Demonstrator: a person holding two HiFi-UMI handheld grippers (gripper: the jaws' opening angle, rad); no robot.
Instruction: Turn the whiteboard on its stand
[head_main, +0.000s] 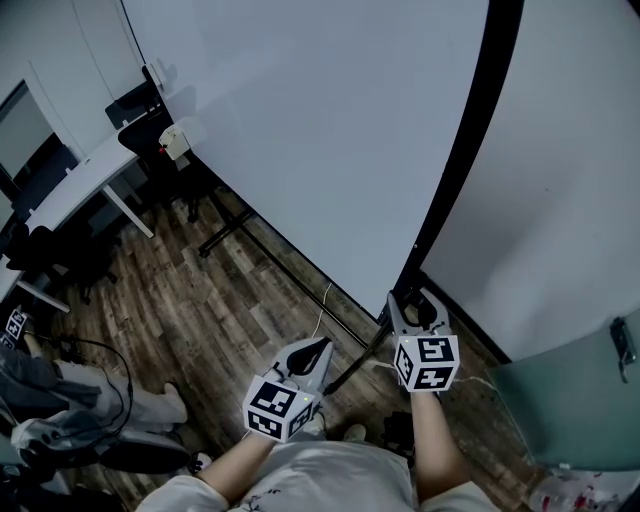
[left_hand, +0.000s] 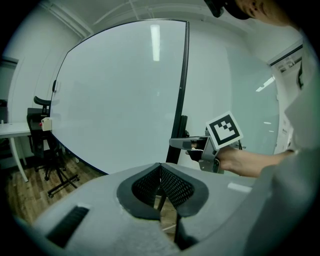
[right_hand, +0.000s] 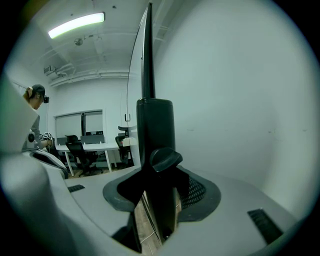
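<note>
Both grippers wait low near the stand, the left gripper (left_hand: 160, 172) idle with jaws pressed together on nothing and the right gripper (right_hand: 160, 176) clamped around the black post (right_hand: 155, 125) at its knob (right_hand: 164, 159), probably to free the upright whiteboard (head_main: 330, 130) beyond for turning.

A dark wood-plank floor (head_main: 190, 300) runs under a white desk (head_main: 80, 190), with black office chairs (head_main: 135, 105) beside it. The walls (head_main: 570, 180) are plain white. 1 long ceiling lamp (right_hand: 76, 24) glows above the far windows (right_hand: 80, 125).
</note>
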